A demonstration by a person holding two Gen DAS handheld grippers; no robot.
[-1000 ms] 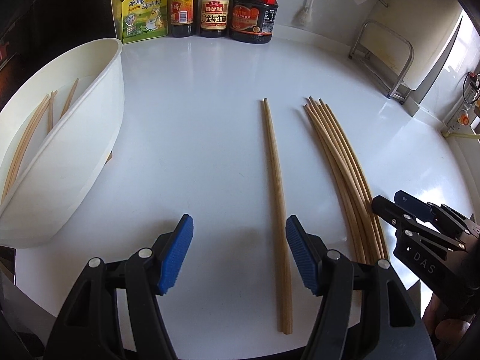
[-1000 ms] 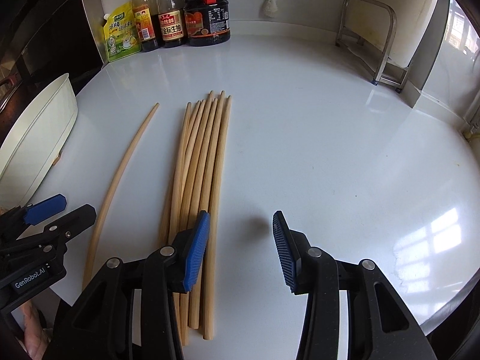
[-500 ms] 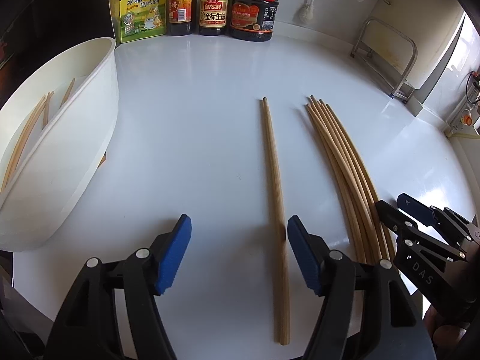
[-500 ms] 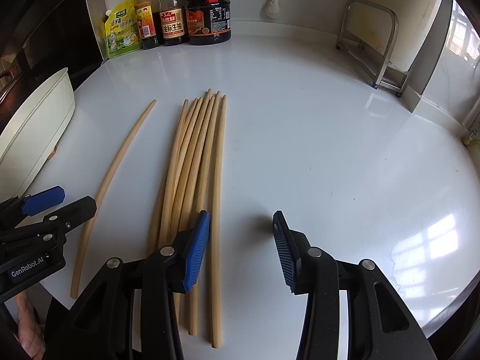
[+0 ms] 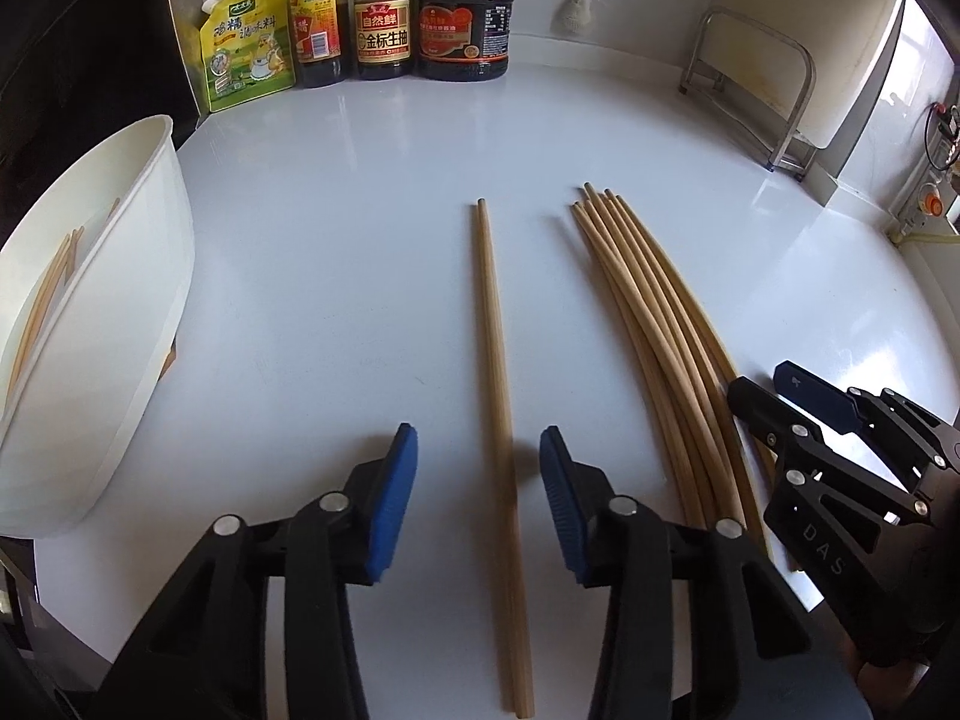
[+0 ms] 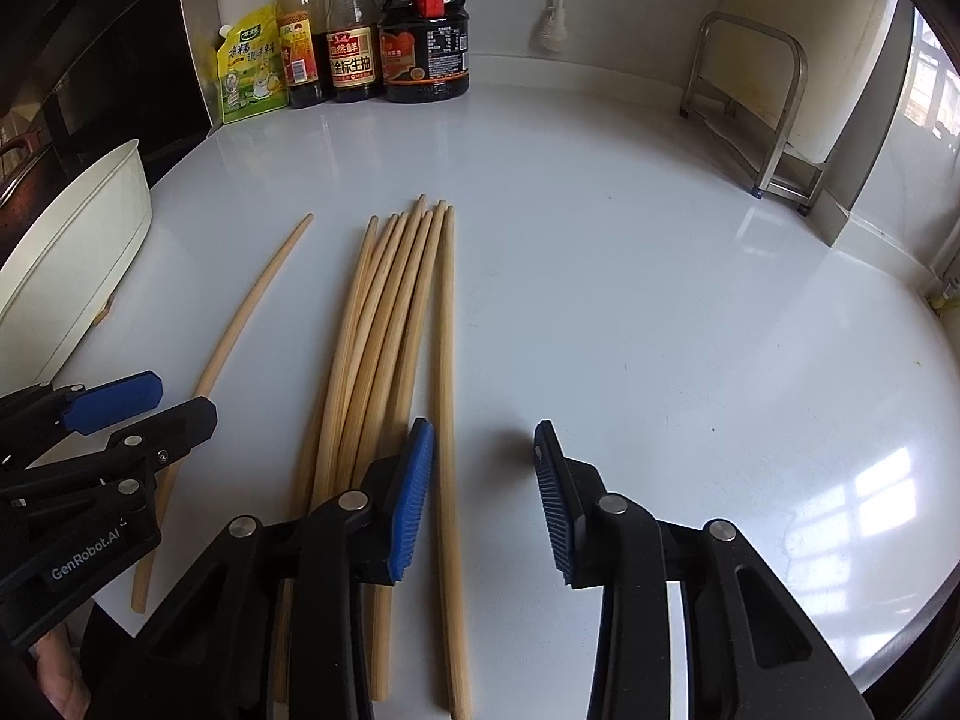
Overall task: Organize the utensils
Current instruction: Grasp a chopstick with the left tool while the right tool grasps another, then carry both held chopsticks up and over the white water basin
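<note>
The left gripper [image 5: 478,495] is spread wide, holding nothing; a separate pair of chopsticks [image 5: 495,396] lies lengthwise between its blue pads [image 5: 393,501] (contact cannot be confirmed). The right gripper [image 6: 483,495] is also spread wide and empty, with the outermost stick of the chopstick bundle [image 6: 384,348] lying between its fingers. Both groups rest on the white counter [image 6: 660,300]. To the left stands a white bin [image 5: 120,330] containing more chopsticks [image 5: 42,300]. Sauce bottles [image 5: 384,18] line the far wall.
</note>
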